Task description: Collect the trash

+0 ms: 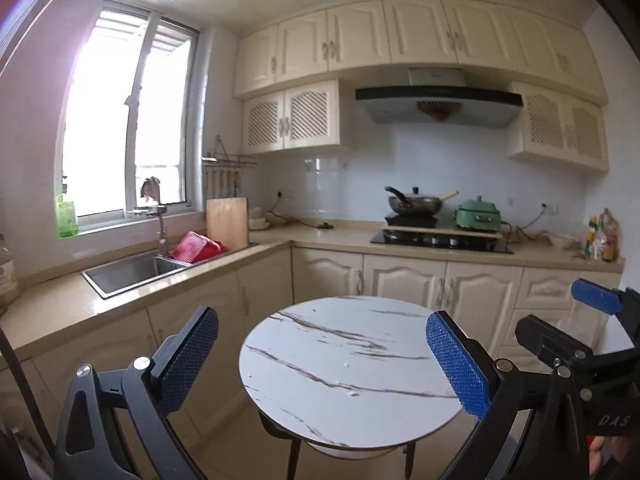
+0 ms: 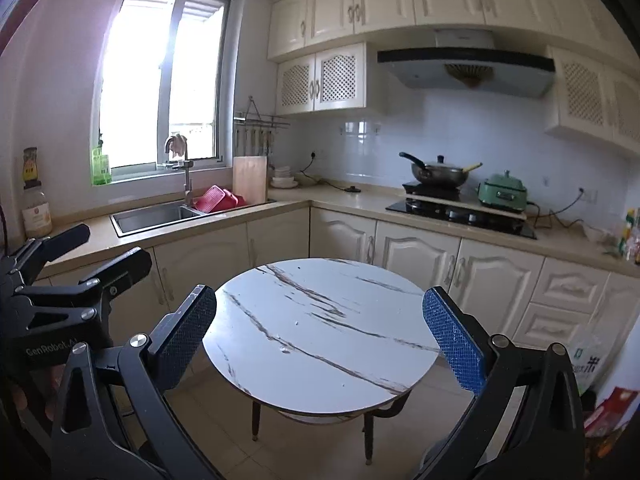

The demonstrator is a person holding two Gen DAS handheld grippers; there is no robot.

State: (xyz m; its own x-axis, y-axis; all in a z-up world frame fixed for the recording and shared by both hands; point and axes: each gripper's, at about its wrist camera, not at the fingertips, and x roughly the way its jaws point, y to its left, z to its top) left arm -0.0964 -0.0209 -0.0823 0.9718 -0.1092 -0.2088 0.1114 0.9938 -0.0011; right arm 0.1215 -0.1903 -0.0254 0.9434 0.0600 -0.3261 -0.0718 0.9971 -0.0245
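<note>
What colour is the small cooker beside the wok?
Mint green cooker, clearest in the right wrist view.

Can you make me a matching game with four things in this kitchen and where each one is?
Things:
1. round white marble table
2. light green electric pot
3. pink plastic basket
4. green bottle

Places:
A. on the windowsill
B. beside the black wok on the stove
C. by the steel sink
D. in front of both open claws

Pairs: 1-D, 2-B, 3-C, 4-A

bag (image 2: pixel 588 364) cut off right | bottles (image 1: pixel 604 236) blurred
</note>
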